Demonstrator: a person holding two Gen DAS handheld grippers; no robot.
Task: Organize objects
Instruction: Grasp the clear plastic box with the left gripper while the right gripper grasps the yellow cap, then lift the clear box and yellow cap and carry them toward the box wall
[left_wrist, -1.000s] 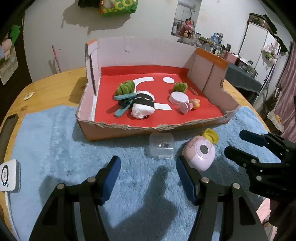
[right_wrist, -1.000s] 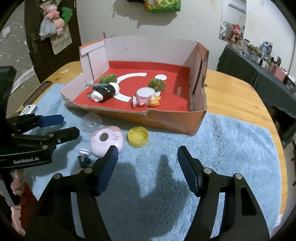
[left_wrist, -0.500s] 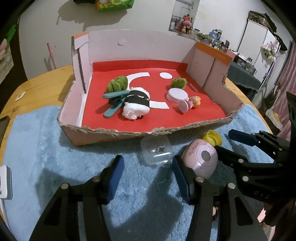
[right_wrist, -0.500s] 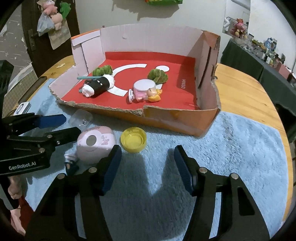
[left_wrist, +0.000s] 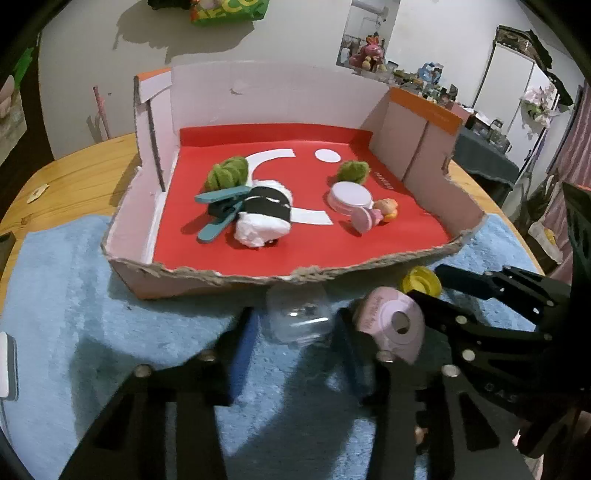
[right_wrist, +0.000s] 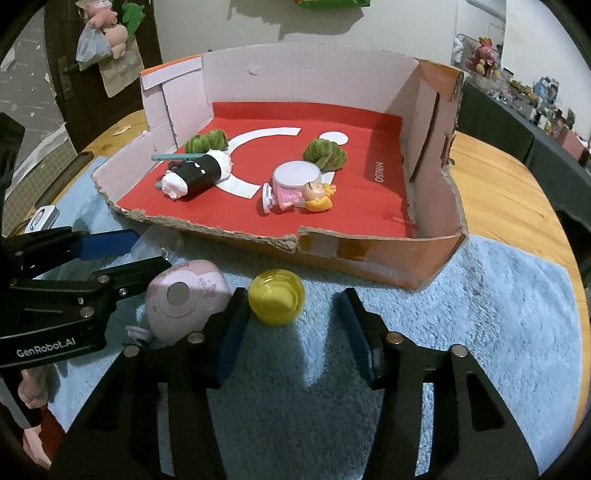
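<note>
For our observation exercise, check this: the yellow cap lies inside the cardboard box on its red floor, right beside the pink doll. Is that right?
Not quite. The yellow cap lies outside the cardboard box, on the blue rug in front of it, between the right gripper's fingers. The right wrist view shows this.

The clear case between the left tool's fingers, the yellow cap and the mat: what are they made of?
Clear case: looks like thin, glossy, transparent plastic; highlights show and the mat shows through.
Yellow cap: looks like moulded plastic, slightly translucent with a soft sheen and a raised rim.
Mat: light blue plush fabric, matte, with a tufted pile; which fibre is unclear.
</note>
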